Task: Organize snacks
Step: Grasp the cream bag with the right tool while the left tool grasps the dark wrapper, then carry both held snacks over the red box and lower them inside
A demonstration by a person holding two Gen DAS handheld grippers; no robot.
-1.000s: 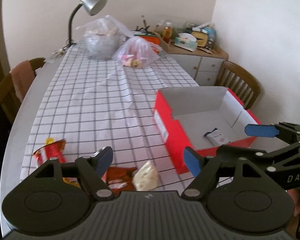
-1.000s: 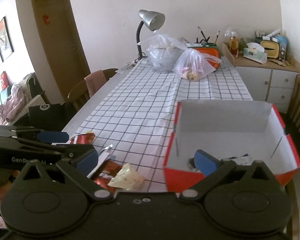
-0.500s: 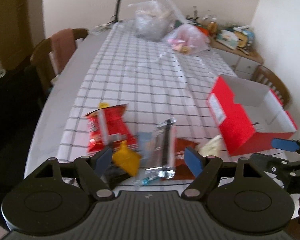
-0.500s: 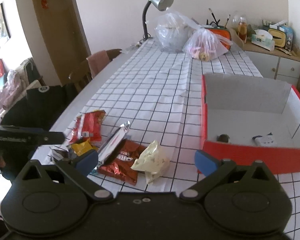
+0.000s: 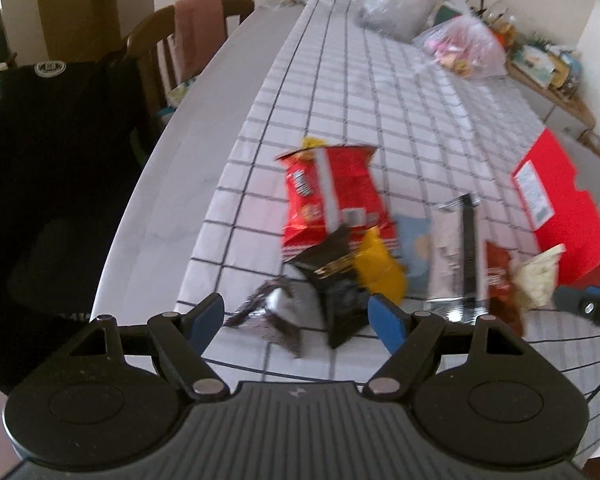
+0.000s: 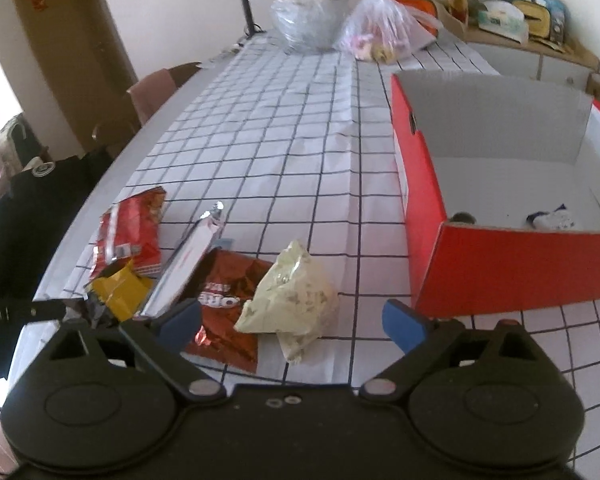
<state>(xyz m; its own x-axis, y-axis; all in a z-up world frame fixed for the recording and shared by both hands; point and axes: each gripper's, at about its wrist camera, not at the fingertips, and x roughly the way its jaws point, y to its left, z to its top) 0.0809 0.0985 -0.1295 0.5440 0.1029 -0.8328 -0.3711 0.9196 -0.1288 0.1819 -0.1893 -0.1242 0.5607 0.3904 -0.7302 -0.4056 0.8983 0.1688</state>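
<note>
Grippers [image 5: 296, 314] above checked tablecloth [image 5: 340, 92]

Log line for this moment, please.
left gripper: open, over black packet | right gripper: open, over pale packet | red box: nearly empty | snacks: still on table

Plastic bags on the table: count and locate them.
2, at the far end: a clear bag by the lamp stem, a pink-filled bag right of it. More may hide behind.

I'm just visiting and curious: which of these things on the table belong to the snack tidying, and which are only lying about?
Part of the job: red chip bag, yellow packet, pale green packet, red box.

Just lying about: plastic bags, lamp, chair.
</note>
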